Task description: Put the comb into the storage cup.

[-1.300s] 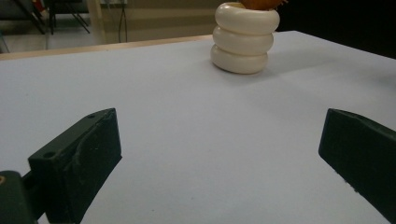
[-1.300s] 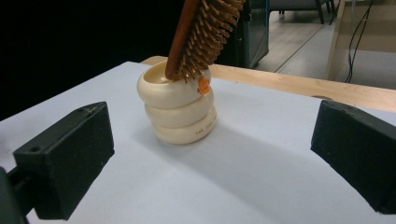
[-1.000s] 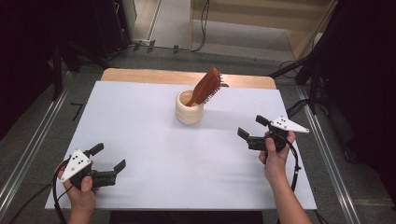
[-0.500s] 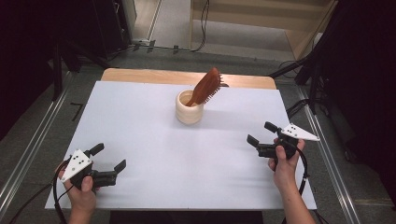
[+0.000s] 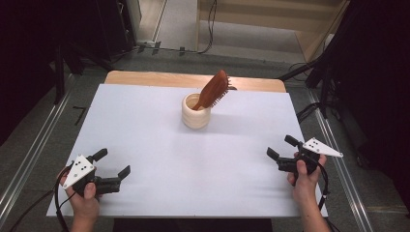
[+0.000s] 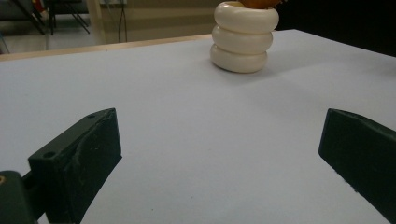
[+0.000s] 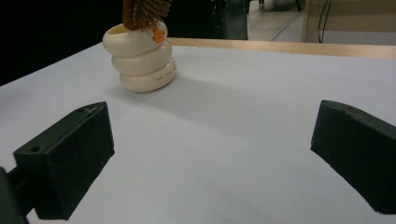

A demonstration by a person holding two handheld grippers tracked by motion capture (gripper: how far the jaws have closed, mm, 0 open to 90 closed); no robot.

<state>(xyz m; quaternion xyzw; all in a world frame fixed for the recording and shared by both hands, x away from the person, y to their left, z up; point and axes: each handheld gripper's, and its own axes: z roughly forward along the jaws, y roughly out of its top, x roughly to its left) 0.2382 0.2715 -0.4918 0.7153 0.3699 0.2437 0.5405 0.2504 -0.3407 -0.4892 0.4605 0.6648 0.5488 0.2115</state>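
Observation:
A cream ribbed cup [image 5: 196,112] stands near the back middle of the white table top [image 5: 145,125], and a brown wooden hairbrush [image 5: 212,90] leans out of it to the right with its handle inside. The cup [image 6: 243,36] is far ahead in the left gripper view. In the right gripper view the cup [image 7: 141,58] stands at upper left with the brush bristles [image 7: 148,11] above its rim. My left gripper [image 5: 112,164] rests open at the front left, nothing between its jaws. At the front right my right gripper [image 5: 282,147] is held open and empty, well away from the cup.
A strip of bare wood [image 5: 145,78] shows behind the white sheet. Metal rails [image 5: 29,154] run along both sides of the table. Cables [image 5: 211,24] lie on the floor beyond, and dark equipment stands at both back corners.
My right gripper has drawn back toward the front right edge of the table. The left gripper, cup and hairbrush have stayed where they were.

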